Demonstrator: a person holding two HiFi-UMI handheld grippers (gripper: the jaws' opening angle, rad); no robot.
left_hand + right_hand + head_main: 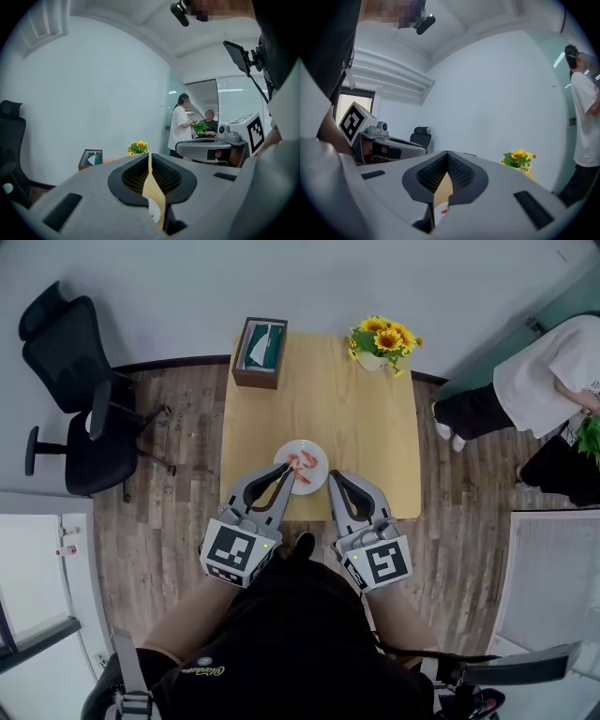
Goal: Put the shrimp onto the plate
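Observation:
A white plate stands near the front edge of the wooden table, with orange shrimp lying on it. My left gripper is shut and empty, its tips over the plate's left rim. Just off the plate's right rim, my right gripper is likewise shut with nothing in it. In the left gripper view the jaws of the gripper meet at their tips, and a sliver of the plate shows below them. The right gripper view shows that gripper closed above a bit of plate and shrimp.
A brown tissue box stands at the table's far left corner and a pot of sunflowers at its far right. A black office chair is on the floor to the left. A person in white stands at the right.

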